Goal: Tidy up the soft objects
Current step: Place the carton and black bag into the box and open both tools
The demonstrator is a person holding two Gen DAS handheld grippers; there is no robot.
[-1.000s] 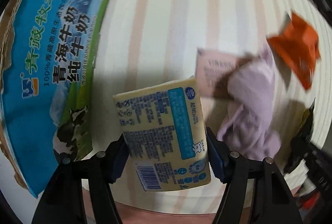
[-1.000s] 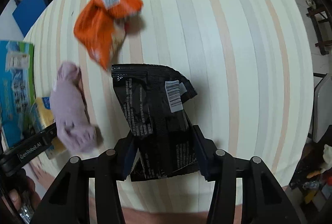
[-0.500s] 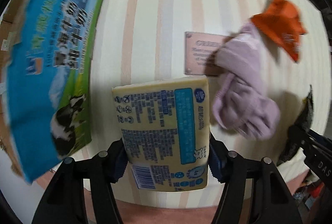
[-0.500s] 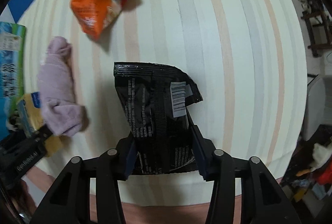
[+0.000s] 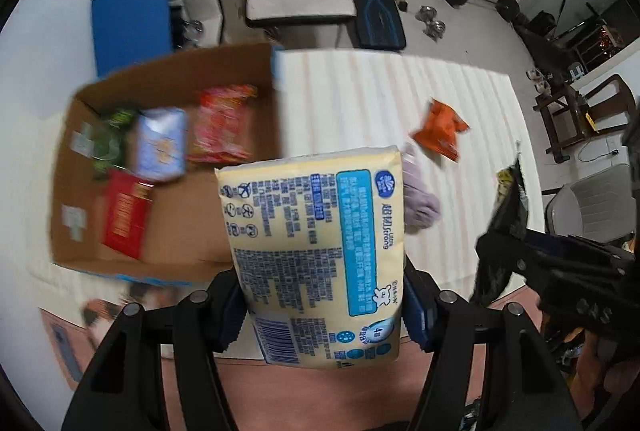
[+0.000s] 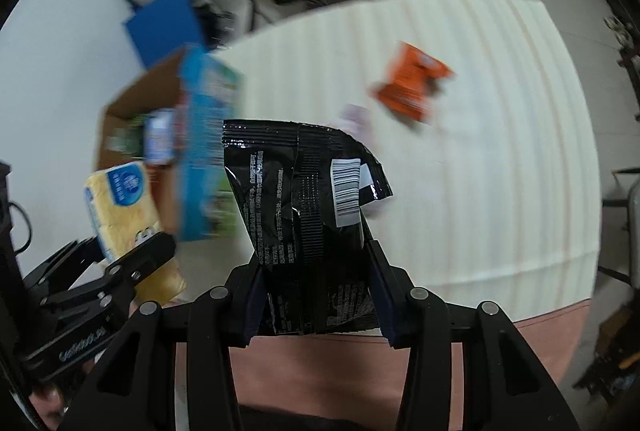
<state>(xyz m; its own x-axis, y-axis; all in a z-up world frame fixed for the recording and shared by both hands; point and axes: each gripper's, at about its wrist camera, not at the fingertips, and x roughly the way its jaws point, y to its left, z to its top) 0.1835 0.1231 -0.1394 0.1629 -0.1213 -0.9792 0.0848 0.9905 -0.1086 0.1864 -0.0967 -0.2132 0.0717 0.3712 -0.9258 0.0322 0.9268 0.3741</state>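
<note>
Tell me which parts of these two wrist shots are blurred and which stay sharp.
Left wrist view: the yellow tissue pack is crisp, the cardboard box smeared. Right wrist view: the black snack bag is sharp, the orange packet streaked.

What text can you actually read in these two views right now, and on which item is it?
"超韧 Ultra Strong": yellow tissue pack held in the left gripper.
"4": round badge near that pack's lower end.
Rest of the pack's print and its barcode digits: too small to read.
Black snack bag in the right gripper: white barcode label and fine print, unreadable.
Cardboard box, its contents and the orange packet: blurred, unreadable.
</note>
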